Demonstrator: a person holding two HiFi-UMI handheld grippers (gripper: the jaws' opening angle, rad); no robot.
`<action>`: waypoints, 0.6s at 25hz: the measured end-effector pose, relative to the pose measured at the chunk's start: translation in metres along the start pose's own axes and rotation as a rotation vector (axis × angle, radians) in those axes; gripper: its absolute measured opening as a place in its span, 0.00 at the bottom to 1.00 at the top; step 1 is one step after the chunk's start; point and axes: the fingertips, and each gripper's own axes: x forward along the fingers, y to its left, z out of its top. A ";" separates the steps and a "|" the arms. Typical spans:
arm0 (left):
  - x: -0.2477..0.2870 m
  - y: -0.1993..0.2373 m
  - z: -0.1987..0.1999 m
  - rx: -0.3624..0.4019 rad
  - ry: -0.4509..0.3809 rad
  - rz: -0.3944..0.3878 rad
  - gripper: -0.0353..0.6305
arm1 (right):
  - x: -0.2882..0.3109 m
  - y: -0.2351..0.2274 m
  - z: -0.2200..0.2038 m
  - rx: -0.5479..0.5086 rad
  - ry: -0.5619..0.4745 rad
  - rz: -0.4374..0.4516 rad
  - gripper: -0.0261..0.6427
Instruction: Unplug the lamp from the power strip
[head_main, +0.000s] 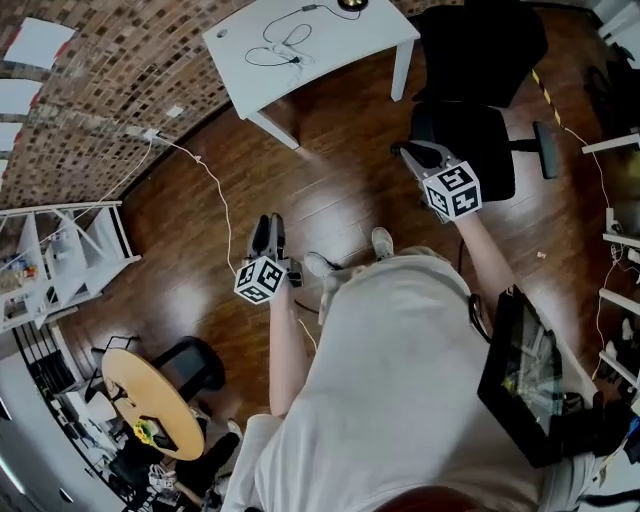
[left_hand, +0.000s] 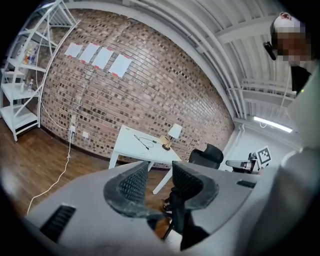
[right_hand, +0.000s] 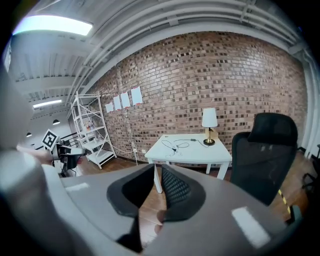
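Observation:
A lamp (right_hand: 209, 120) with a white shade and a brass base stands at the far end of a white table (right_hand: 200, 152), also seen as the lamp (left_hand: 174, 132) on the table (left_hand: 131, 146). A thin black cable (head_main: 280, 45) lies looped on the table (head_main: 340, 45). I cannot make out a power strip. Both grippers hang over the wooden floor, well short of the table. My left gripper (head_main: 267, 228) (left_hand: 159, 172) is open with nothing between its jaws. My right gripper (head_main: 413, 152) (right_hand: 157, 175) shows a narrow gap and holds nothing.
A black office chair (head_main: 470, 70) (right_hand: 260, 155) stands right of the table. A white cord (head_main: 218, 205) runs from the brick wall across the floor. A white shelf rack (head_main: 60, 250) stands at the left, with a round wooden table (head_main: 150, 400) below it.

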 end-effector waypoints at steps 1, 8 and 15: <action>0.000 0.000 -0.004 -0.004 0.003 0.004 0.27 | 0.001 0.000 -0.005 0.013 0.002 0.007 0.11; 0.003 -0.011 0.007 -0.022 -0.016 -0.019 0.26 | 0.007 0.004 -0.006 0.060 -0.008 0.048 0.11; 0.014 -0.023 0.039 0.025 -0.041 -0.061 0.26 | 0.008 0.005 0.032 0.000 -0.033 0.053 0.13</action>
